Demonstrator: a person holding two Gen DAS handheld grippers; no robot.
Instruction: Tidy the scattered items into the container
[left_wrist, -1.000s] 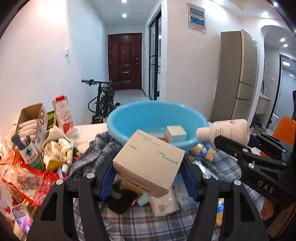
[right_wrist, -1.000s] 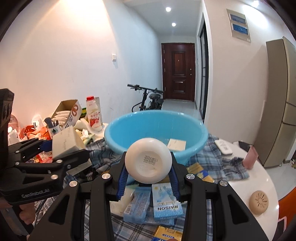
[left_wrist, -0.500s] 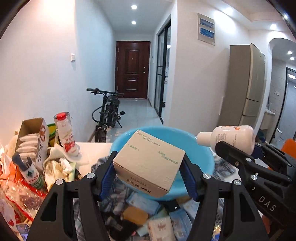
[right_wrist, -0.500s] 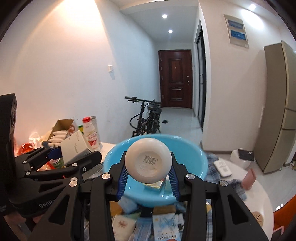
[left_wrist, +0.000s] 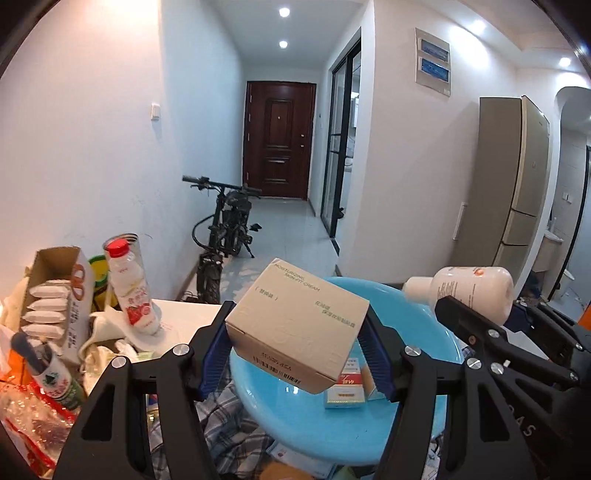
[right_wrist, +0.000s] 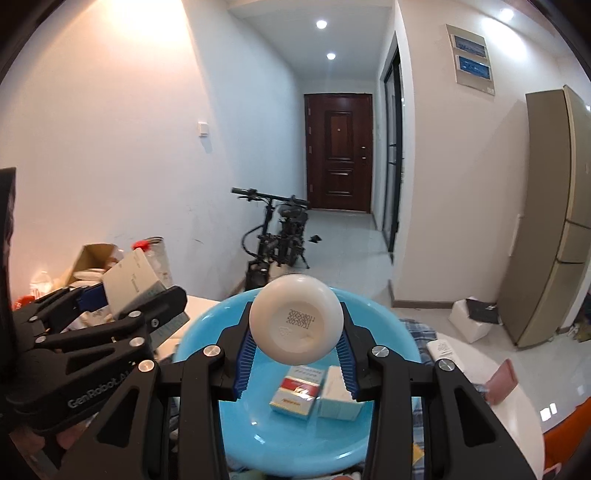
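Observation:
My left gripper (left_wrist: 295, 354) is shut on a beige cream box (left_wrist: 295, 328) and holds it above the blue basin (left_wrist: 417, 332). My right gripper (right_wrist: 295, 358) is shut on a white lotion bottle (right_wrist: 295, 328), seen bottom-on, above the same basin (right_wrist: 384, 325). The bottle also shows side-on in the left wrist view (left_wrist: 469, 291), and the box in the right wrist view (right_wrist: 133, 277). Two small boxes lie in the basin: a red-and-white one (right_wrist: 295, 391) and a pale one (right_wrist: 338, 391).
Left of the basin stand a yogurt drink bottle (left_wrist: 131, 284), an open carton of sachets (left_wrist: 55, 299), snack bags (left_wrist: 33, 413) and a small green bottle (left_wrist: 51, 380). A plaid cloth (left_wrist: 221, 417) lies under the basin. A remote (right_wrist: 443, 350) and pink item (right_wrist: 500, 380) lie right.
Both grippers have risen and moved forward with their loads, from above the scattered items on the cloth to above the basin. The basin now fills the lower part of both views.

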